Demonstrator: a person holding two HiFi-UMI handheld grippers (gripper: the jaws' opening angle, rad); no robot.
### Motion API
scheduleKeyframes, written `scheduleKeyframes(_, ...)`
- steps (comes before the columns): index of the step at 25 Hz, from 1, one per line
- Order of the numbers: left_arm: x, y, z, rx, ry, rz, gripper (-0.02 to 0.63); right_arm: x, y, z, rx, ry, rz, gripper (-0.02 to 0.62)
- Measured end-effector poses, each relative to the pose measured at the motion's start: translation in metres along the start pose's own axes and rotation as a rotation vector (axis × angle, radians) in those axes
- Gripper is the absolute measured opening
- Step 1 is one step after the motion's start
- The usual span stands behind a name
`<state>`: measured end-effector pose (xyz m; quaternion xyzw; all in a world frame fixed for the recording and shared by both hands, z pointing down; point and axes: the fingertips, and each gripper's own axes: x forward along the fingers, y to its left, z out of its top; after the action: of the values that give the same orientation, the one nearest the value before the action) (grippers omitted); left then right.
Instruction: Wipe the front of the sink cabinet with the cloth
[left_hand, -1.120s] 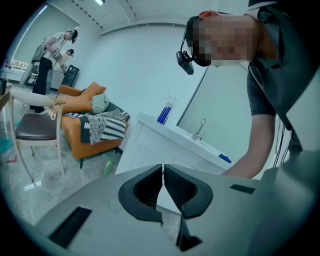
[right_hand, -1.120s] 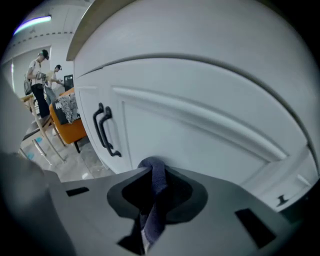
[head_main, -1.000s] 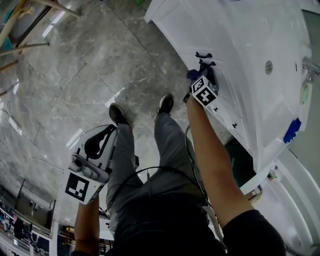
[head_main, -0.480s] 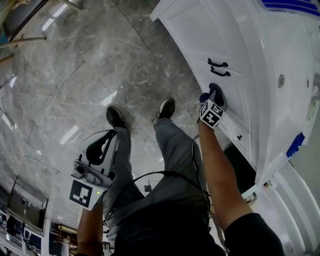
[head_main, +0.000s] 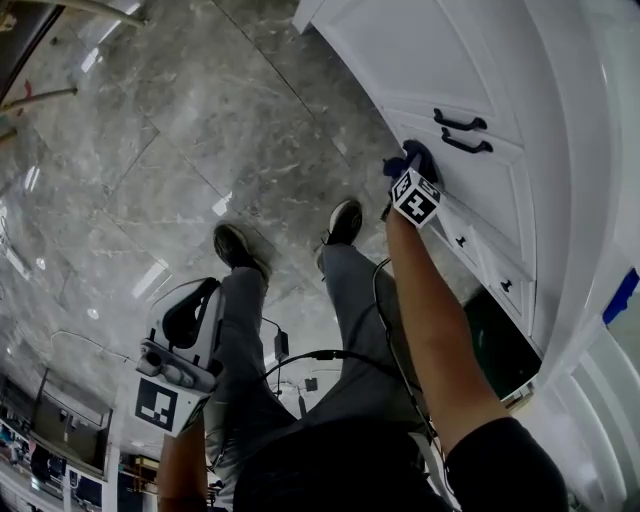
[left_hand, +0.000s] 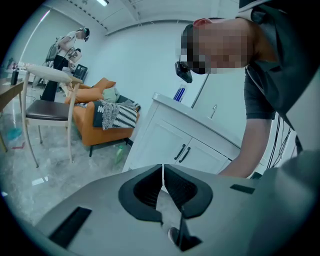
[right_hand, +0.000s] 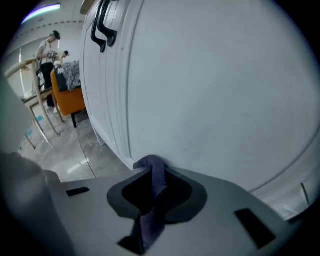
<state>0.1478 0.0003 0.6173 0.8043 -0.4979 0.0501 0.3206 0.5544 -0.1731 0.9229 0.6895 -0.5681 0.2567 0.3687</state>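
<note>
Since a second ago, your right gripper (head_main: 412, 170) has travelled down the white sink cabinet front (head_main: 440, 70) — it was just under the pair of dark handles (head_main: 462, 133) and now sits lower on the same door, near its bottom edge. Your left gripper (head_main: 192, 310) has sunk too and hangs by your left leg, well apart from the cabinet.

By my reading the wipe is under way, not finished: you are partway through a downward stroke on one door. The other door and the panels further right look still to do, though no frame shows clean from dirty.

Your right jaws are clamped on the dark blue cloth (right_hand: 154, 182). Its bunched fold sticks out past the tips and presses flat against the door — cloth between gripper and panel. Your left jaws are closed together with nothing in them.
</note>
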Motion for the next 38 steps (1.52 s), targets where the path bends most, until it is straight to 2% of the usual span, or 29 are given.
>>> scheduleKeyframes(3,0.006,-0.003,-0.005,-0.001,-0.002,-0.016,0.015,-0.006,-0.045,-0.035,-0.001,0.056,-0.069,0.055)
scheduleKeyframes(6,0.007,-0.002,-0.01,-0.007,0.002,-0.021,0.015,0.0,-0.049,-0.047,0.078,0.111,-0.107,0.055)
scheduleKeyframes(8,0.006,-0.002,-0.01,-0.004,0.009,-0.022,0.015,0.01,-0.022,-0.034,0.127,0.108,-0.065,0.055)
scheduleKeyframes(11,0.005,-0.004,-0.006,0.0,0.014,-0.021,0.015,0.015,0.033,0.011,0.169,0.038,0.049,0.055)
scheduleKeyframes(14,0.002,-0.009,0.009,0.005,-0.001,-0.02,0.015,0.001,0.047,0.038,0.15,-0.006,0.092,0.055)
scheduleKeyframes(17,-0.001,-0.018,0.03,0.014,-0.022,-0.031,0.015,-0.032,0.005,0.033,0.097,-0.005,0.07,0.054)
scheduleKeyframes(21,-0.01,-0.031,0.059,0.013,-0.047,-0.047,0.015,-0.089,-0.071,0.021,0.042,0.028,-0.04,0.054)
scheduleKeyframes(24,-0.025,-0.042,0.084,0.013,-0.064,-0.058,0.015,-0.14,-0.086,0.027,-0.021,0.057,-0.03,0.054)
scheduleKeyframes(28,-0.057,-0.05,0.129,0.022,-0.1,-0.068,0.015,-0.223,-0.031,0.064,-0.127,0.032,0.137,0.054)
scheduleKeyframes(32,-0.104,-0.051,0.18,0.051,-0.141,-0.075,0.015,-0.307,0.041,0.114,-0.206,-0.054,0.283,0.054)
scheduleKeyframes(35,-0.135,-0.042,0.215,0.094,-0.163,-0.078,0.015,-0.35,0.08,0.159,-0.251,-0.179,0.327,0.054)
scheduleKeyframes(38,-0.152,-0.027,0.244,0.13,-0.183,-0.065,0.015,-0.367,0.105,0.194,-0.237,-0.254,0.349,0.054)
